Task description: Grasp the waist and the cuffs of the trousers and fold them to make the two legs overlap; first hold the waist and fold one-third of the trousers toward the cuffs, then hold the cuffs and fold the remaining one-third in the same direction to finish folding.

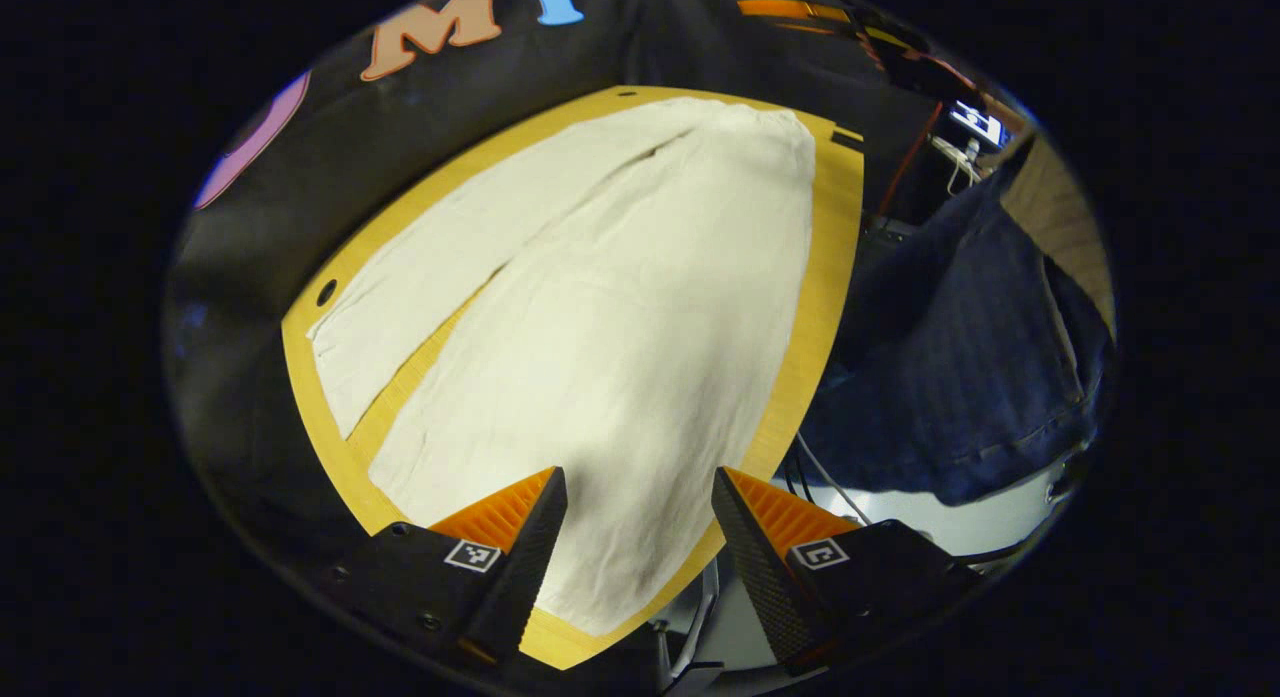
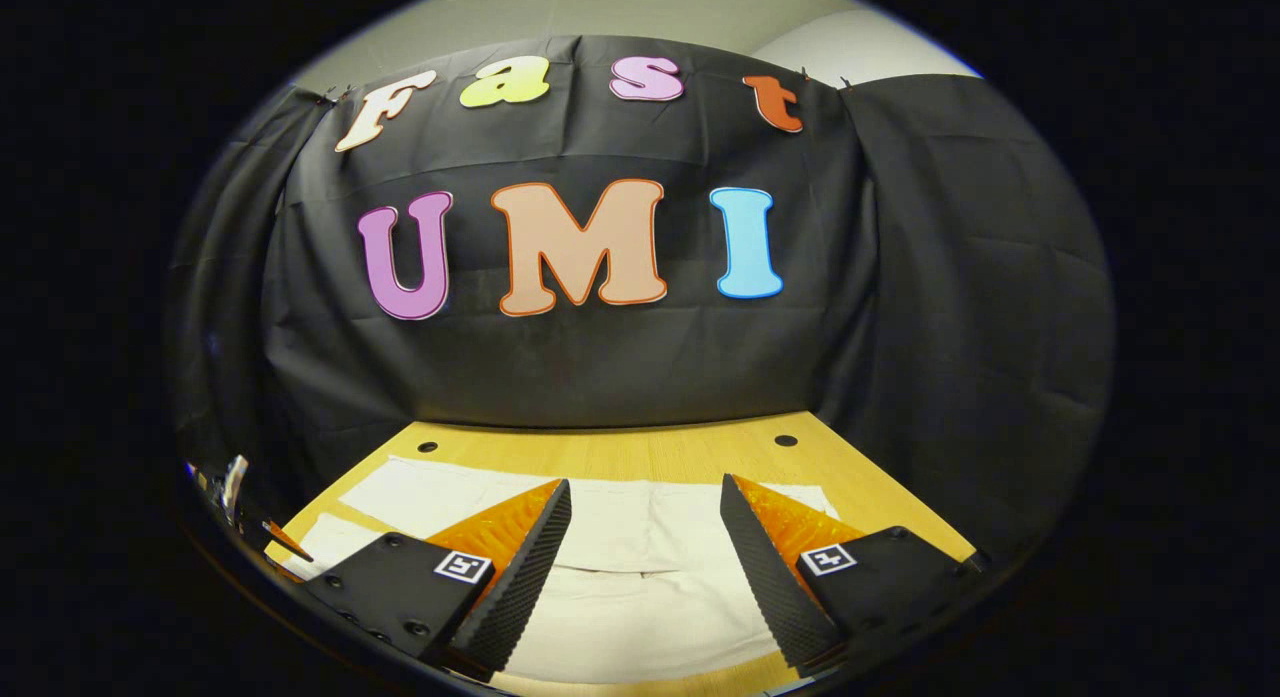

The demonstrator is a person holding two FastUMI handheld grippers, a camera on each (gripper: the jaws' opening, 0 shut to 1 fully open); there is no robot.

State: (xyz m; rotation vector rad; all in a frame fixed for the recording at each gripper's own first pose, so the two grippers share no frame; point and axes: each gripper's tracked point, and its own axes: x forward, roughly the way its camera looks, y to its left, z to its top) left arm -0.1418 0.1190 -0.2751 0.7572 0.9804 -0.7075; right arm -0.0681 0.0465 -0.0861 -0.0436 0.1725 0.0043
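In your left gripper view the cream trousers (image 1: 600,347) lie flat on the wooden table (image 1: 835,267), long axis running from the cuffs at lower left up to the waist at upper centre, legs splayed. Your left gripper (image 1: 638,537) hangs over the nearer cuff, fingers apart, holding nothing. Bare table rims the cloth. In your right gripper view the right gripper (image 2: 645,567) is likewise spread above the trousers (image 2: 640,577), bare table (image 2: 640,447) beyond.

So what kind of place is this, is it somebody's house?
Probably not a house: it looks like a recording booth. Black cloth hangs as the wall behind a wooden table, white trousers lie spread flat, and cables trail beside the table.
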